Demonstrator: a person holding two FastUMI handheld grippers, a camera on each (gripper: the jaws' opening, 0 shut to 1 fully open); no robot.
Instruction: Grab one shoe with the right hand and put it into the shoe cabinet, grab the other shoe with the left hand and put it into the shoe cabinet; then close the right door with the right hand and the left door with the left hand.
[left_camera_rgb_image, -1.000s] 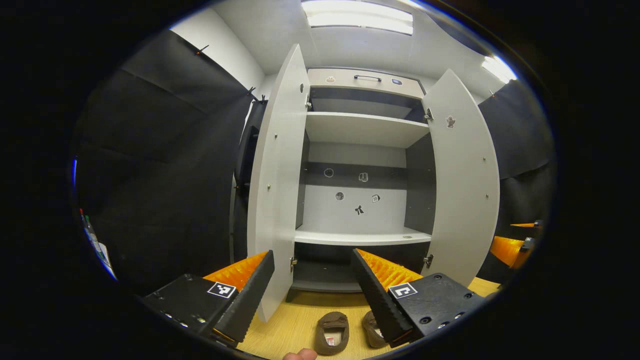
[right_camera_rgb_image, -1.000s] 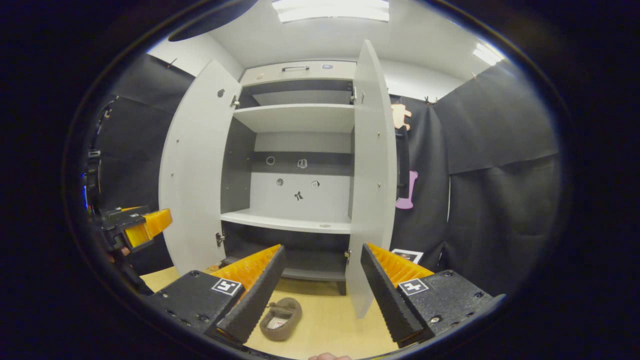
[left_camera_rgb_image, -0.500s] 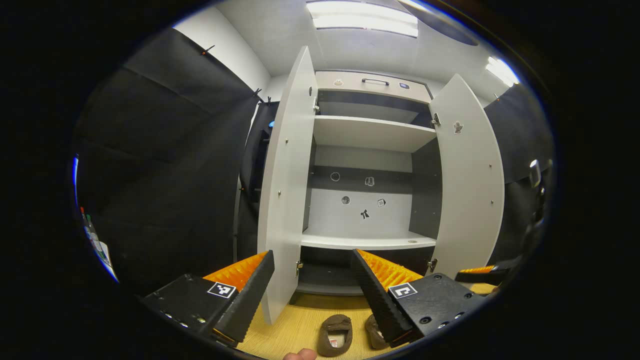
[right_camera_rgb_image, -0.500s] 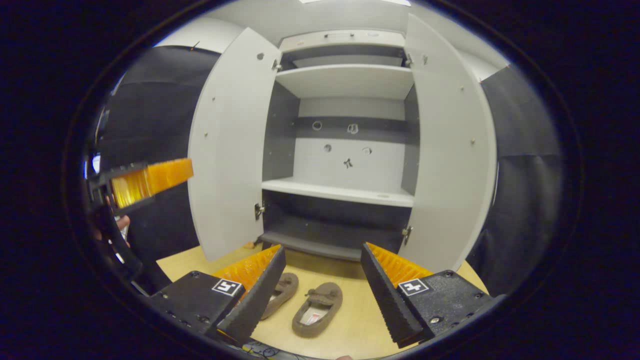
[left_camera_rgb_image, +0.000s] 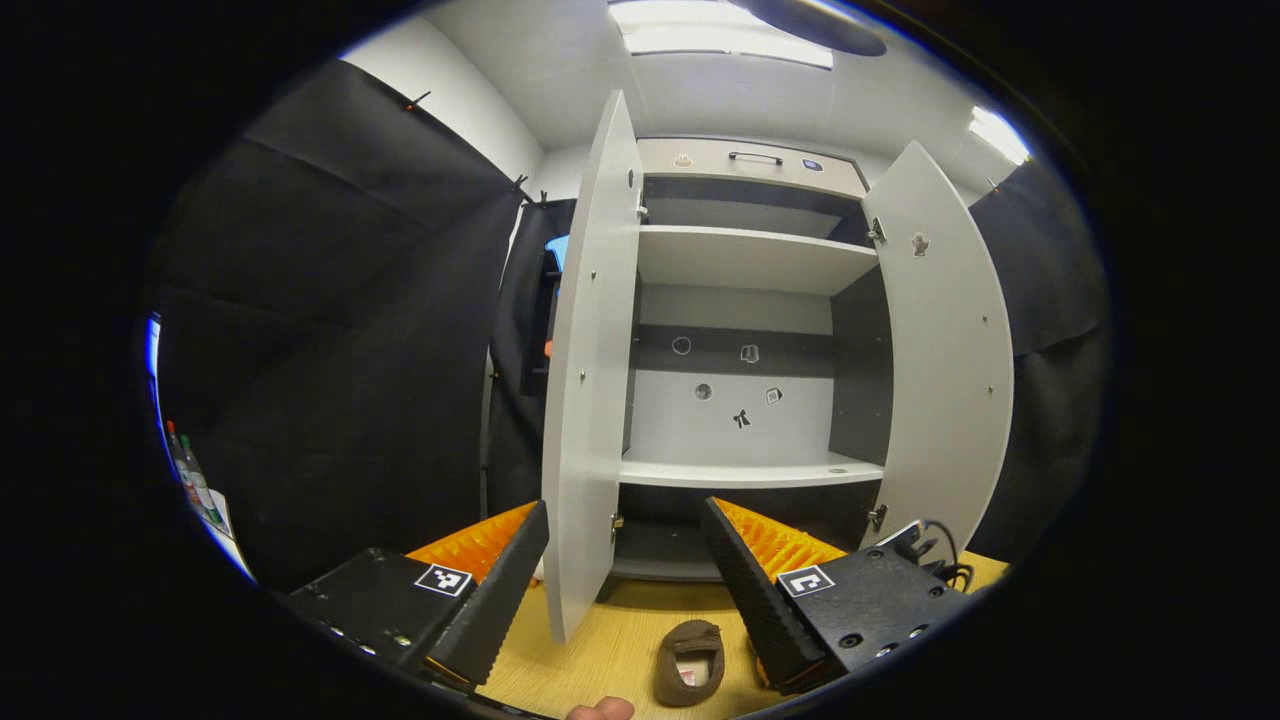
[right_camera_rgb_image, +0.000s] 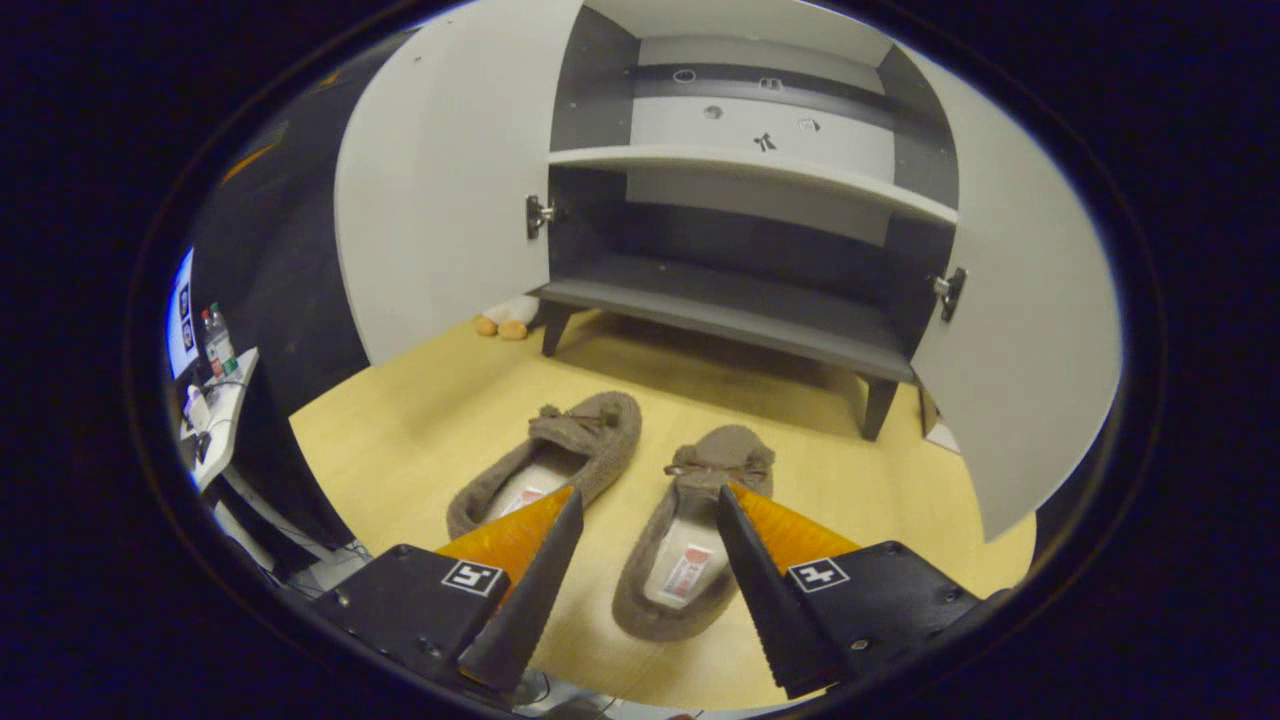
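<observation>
Two brown fuzzy slippers lie side by side on the wooden floor before the open shoe cabinet (right_camera_rgb_image: 720, 310). In the right gripper view, my right gripper (right_camera_rgb_image: 648, 492) hangs open low over them. The right shoe (right_camera_rgb_image: 690, 560) lies between its fingers and the left shoe (right_camera_rgb_image: 575, 450) just outside the left finger. In the left gripper view, my left gripper (left_camera_rgb_image: 624, 504) is open and empty, held higher and facing the cabinet (left_camera_rgb_image: 745, 470). One shoe (left_camera_rgb_image: 690, 655) shows on the floor below it.
Both cabinet doors stand wide open: the left door (right_camera_rgb_image: 440, 200) and the right door (right_camera_rgb_image: 1030, 330). Small tan objects (right_camera_rgb_image: 500, 325) lie by the cabinet's left leg. A side table with bottles (right_camera_rgb_image: 215, 350) stands at the far left.
My right gripper has dropped and tilted down toward the shoes, which now lie large right under its fingers. The left gripper has shifted only slightly.
</observation>
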